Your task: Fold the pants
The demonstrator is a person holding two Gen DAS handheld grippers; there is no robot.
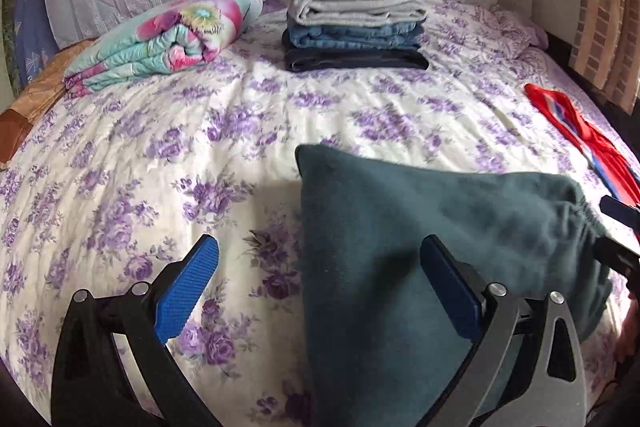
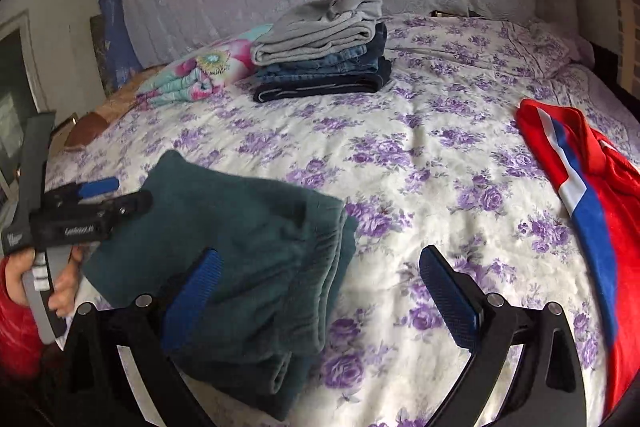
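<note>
Folded dark teal pants lie on the floral bedspread; they also show in the right wrist view. My left gripper is open and empty, its right finger over the pants' left edge. It also shows from the side in the right wrist view, at the pants' left. My right gripper is open and empty, its left finger over the pants' waistband side. Its tips show at the right edge of the left wrist view.
A stack of folded pants, grey on blue on dark, stands at the back. A floral folded quilt lies left of it. Red clothing with blue and white stripes lies at the right.
</note>
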